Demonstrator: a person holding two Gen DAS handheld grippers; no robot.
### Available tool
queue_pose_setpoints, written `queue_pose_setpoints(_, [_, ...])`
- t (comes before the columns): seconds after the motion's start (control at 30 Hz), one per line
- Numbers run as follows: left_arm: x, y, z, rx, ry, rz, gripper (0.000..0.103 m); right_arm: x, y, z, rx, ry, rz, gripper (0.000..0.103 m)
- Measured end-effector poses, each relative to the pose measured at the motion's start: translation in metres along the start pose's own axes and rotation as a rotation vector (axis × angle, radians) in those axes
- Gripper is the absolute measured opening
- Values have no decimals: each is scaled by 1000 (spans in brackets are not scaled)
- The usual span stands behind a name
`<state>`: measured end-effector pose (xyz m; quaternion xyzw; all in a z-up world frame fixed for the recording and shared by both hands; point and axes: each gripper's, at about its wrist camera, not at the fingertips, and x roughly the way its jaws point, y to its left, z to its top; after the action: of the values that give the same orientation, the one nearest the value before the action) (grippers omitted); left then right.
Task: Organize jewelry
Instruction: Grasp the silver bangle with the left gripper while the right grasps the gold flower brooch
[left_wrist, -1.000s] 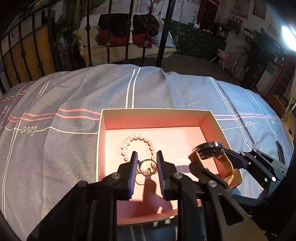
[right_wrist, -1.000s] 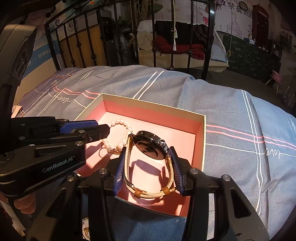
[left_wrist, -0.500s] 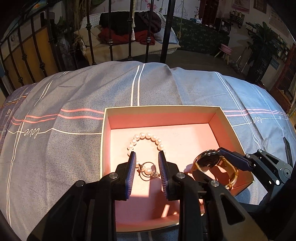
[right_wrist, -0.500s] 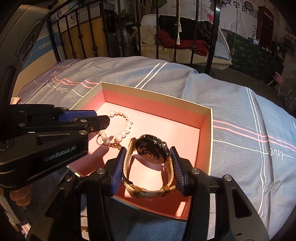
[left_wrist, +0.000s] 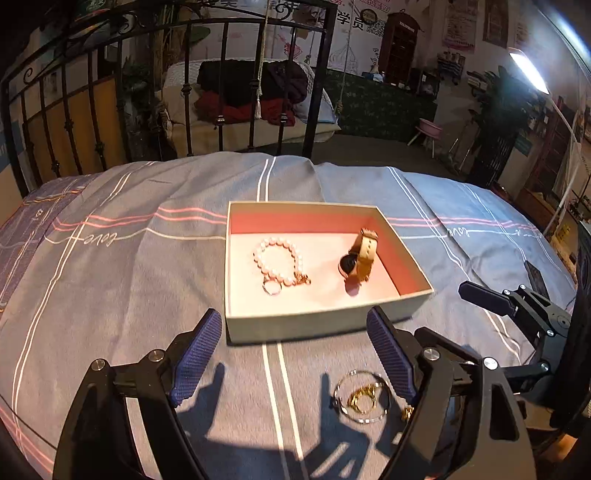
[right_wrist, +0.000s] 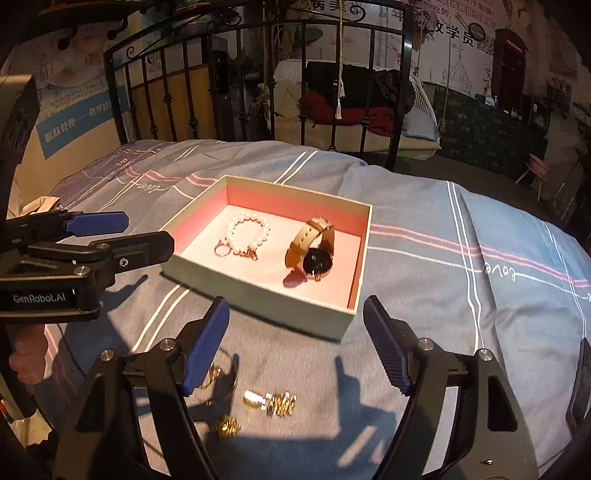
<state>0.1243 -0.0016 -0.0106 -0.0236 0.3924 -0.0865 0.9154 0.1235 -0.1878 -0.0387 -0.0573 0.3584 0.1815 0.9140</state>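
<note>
**Letting go and backing off from the box**

Now opening both sets of jaws wide, with nothing between them: left gripper (left_wrist: 295, 356) and right gripper (right_wrist: 295, 345) hovering empty above the bedspread (left_wrist: 147, 266), just on the near side of the box (left_wrist: 325, 321). Differing from a second ago, when pinching the bracelet clasp on the left and clamping the watch strap on the right, low over the box floor; now pulling back and up, so the whole box showing ahead.

Lying inside the box, in its left half: pearl bracelet (left_wrist: 279, 260), with its ring end nearest the front wall. Resting in the right half, well apart from the pearls: watch (right_wrist: 312, 251), tipped on its side with the dial facing the front wall and the strap looping toward the back wall.

Meaning, as a judgement, two pieces delivered and both claws freed for more. Waiting outside the box, on the cloth near its front wall: a hoop (left_wrist: 362, 397) with gold bits inside it, a gold clasp piece (right_wrist: 269, 400) and a small gold lump (right_wrist: 226, 425). Probably turning to these next, though too small and blurred for naming exactly
</note>
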Motion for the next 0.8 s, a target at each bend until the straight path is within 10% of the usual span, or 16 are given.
queue_pose_setpoints(0.3, [18,-24,-49,21,106,-69,79,-11,13,-67,25,95,10,75])
queue_pose_setpoints(0.8, [53,-55,-53,154,170,-10,67,-4,20,-71,22,70,44,75])
